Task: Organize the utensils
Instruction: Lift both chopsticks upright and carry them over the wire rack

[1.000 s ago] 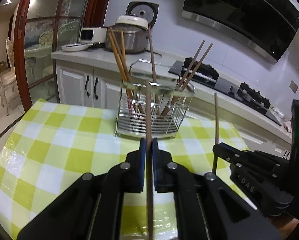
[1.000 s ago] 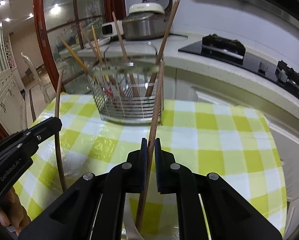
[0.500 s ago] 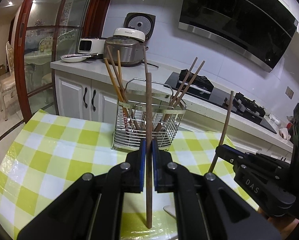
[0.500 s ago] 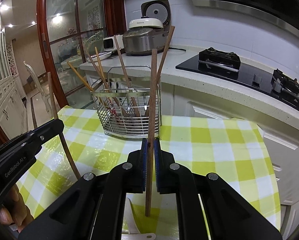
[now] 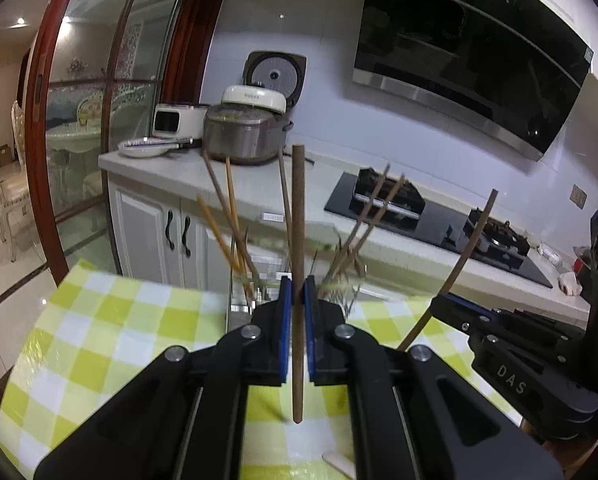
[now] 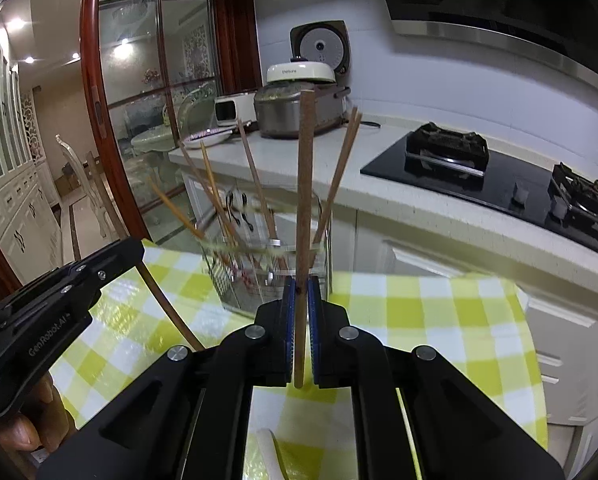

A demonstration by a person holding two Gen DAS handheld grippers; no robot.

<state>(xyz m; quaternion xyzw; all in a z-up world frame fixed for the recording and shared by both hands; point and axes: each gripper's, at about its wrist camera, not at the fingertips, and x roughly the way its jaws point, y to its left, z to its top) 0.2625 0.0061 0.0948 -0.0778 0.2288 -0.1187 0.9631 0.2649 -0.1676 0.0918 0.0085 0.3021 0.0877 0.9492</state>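
Observation:
My left gripper (image 5: 297, 286) is shut on a dark brown chopstick (image 5: 298, 240) held upright above the table. My right gripper (image 6: 300, 286) is shut on another brown chopstick (image 6: 303, 184), also upright. A wire utensil basket (image 6: 259, 276) with several chopsticks leaning in it stands on the table just beyond both grippers; it also shows in the left wrist view (image 5: 245, 292), blurred. The right gripper and its chopstick (image 5: 455, 268) show at the right of the left wrist view. The left gripper (image 6: 111, 264) shows at the left of the right wrist view.
The round table has a yellow-green checked cloth (image 6: 419, 312). A white spoon (image 6: 273, 452) lies on it near me. Behind are a counter with a rice cooker (image 5: 243, 136), a plate (image 5: 143, 148) and a gas hob (image 6: 499, 176). A glass door (image 5: 79, 120) is at the left.
Both grippers have risen and tilted up with their chopsticks, which now stand upright above the table. The basket sits lower in both views.

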